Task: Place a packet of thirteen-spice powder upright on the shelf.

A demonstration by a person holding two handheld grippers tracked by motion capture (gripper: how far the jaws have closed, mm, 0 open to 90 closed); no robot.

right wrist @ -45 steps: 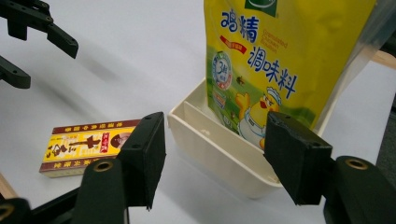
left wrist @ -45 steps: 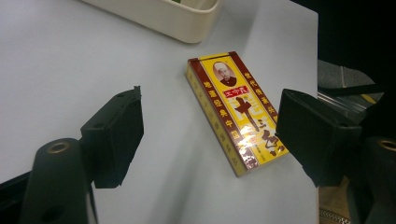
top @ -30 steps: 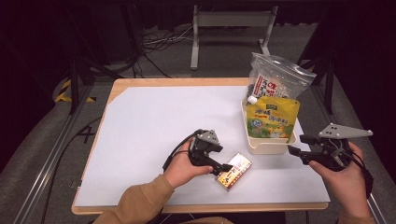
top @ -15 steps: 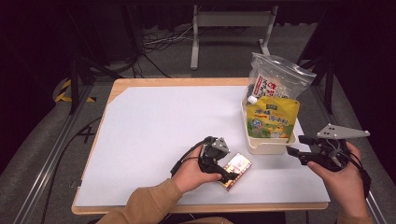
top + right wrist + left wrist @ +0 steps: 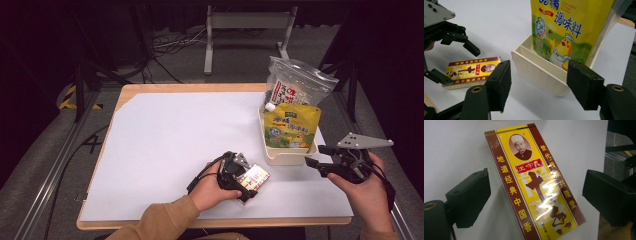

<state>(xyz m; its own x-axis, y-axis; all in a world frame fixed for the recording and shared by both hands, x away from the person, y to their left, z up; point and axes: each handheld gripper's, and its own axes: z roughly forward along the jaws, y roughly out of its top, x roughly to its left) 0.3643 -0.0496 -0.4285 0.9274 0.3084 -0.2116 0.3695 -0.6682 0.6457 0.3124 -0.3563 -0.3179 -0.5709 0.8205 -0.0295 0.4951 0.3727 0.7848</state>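
A flat yellow and maroon spice box (image 5: 256, 176) lies on the white table sheet (image 5: 175, 135) near the front edge. My left gripper (image 5: 246, 184) is open and straddles it; in the left gripper view the box (image 5: 534, 187) lies between the two jaws, which stand clear of its sides. My right gripper (image 5: 314, 156) is open with nothing in it, held just right of a cream tray (image 5: 287, 156). In the right gripper view the tray (image 5: 541, 72) sits ahead of the open jaws, with the box (image 5: 471, 71) and the left gripper (image 5: 455, 63) to the left.
A yellow seasoning pouch (image 5: 291, 125) stands upright in the tray, seen close up as the pouch (image 5: 564, 30). Behind it leans a clear bag (image 5: 296, 85) holding a red and white packet. Dark floor, cables and a metal stand lie beyond the table.
My left gripper has moved right and lowered over the spice box, so its jaws now sit on either side of it. The right gripper has barely shifted.
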